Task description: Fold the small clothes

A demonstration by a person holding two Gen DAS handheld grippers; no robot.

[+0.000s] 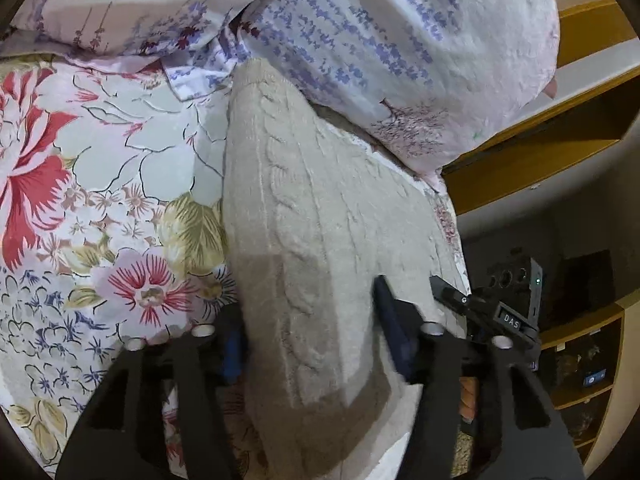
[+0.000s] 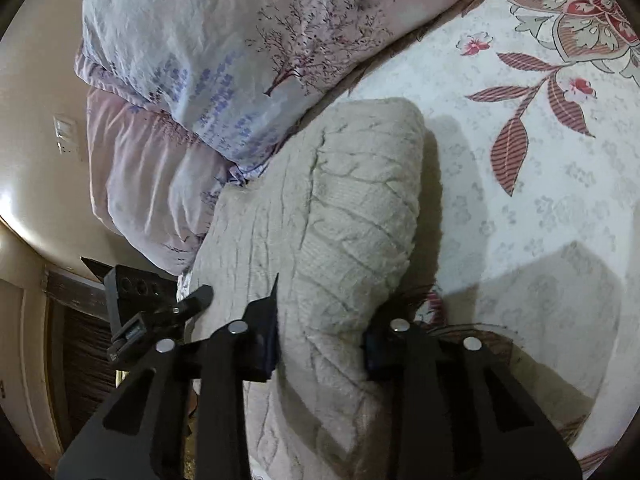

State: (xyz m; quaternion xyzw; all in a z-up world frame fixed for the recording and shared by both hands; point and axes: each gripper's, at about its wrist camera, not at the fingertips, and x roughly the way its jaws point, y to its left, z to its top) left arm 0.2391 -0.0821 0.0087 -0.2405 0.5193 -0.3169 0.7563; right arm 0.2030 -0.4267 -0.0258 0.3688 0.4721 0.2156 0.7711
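While both tools sit low over the bed, the left gripper [image 1: 312, 336] stands with its jaws spread wide on either side of a thick fold of the cream cable-knit sweater [image 1: 320, 216], one blue-padded finger at the fold's outer edge and the other resting on the knit; the pads do not look pressed together, so I judge it straddles the cloth without pinching it, though whether it bears on the fabric cannot be told. Much the same shows at the right gripper [image 2: 320, 340], whose jaws are also wide apart around a rolled, bulky edge of the same garment, with no clear squeeze. Further out, the sweater lies doubled over on the floral bedsheet [image 1: 100, 168], its body already folded into a compact, long bundle whose far end reaches the foot of the lavender-print pillow [image 1: 380, 48]. Beyond that, wooden shelving [image 1: 580, 360] stands past the bed's edge. By my reading the fold is well advanced: the sides seem brought in, and what remains is likely one more fold across, or simply smoothing and setting the bundle aside.
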